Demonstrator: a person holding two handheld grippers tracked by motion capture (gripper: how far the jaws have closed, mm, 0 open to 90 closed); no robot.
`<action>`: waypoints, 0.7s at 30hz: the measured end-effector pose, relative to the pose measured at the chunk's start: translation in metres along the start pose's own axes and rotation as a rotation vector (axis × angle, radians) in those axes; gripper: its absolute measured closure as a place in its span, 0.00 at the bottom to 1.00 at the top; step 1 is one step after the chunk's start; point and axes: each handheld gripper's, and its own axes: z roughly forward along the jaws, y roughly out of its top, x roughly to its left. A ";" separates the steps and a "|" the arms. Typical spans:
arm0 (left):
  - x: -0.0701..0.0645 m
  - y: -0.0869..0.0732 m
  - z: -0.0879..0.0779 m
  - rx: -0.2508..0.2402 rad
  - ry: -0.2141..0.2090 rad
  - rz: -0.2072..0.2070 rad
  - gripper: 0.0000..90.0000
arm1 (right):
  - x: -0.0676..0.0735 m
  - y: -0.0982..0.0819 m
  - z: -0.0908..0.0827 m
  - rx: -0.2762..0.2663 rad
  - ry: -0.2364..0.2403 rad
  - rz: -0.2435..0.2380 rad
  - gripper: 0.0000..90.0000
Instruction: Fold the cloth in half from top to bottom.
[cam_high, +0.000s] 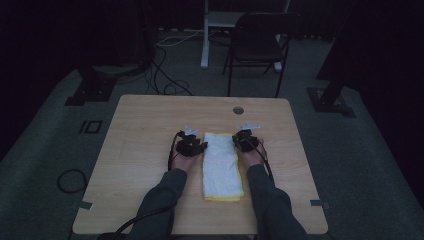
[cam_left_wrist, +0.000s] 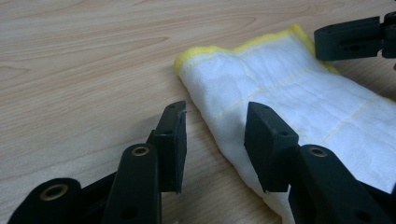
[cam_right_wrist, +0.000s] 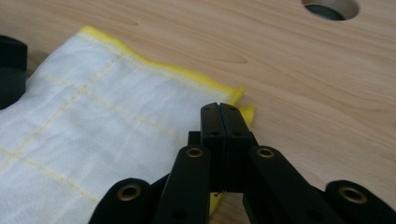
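Dim room, wood table (cam_high: 150, 120); your folded cloth (cam_high: 220, 165) lies lengthwise at its middle between your hands. Your left gripper (cam_left_wrist: 215, 135) stands released, astride the cloth's near edge. Your right gripper (cam_right_wrist: 225, 122) is clenched at the yellow-hemmed corner; whether it pinches cloth you cannot tell.

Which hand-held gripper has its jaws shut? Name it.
The right hand-held gripper, jaws pressed together at the cloth edge; the left hand-held gripper stands open.

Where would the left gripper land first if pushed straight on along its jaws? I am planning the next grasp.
Probably on the folded white cloth: the left gripper stands open, astride its near edge. Depth is unclear.
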 end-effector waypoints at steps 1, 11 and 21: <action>0.000 0.000 0.000 0.000 0.000 0.000 0.66 | -0.001 0.000 -0.001 -0.002 -0.005 0.008 1.00; -0.001 0.006 0.010 0.008 0.013 -0.028 0.66 | -0.007 -0.002 0.002 0.026 -0.034 0.087 0.71; 0.001 0.019 0.018 0.020 0.039 -0.062 0.64 | -0.011 0.002 0.003 0.021 -0.009 0.137 0.64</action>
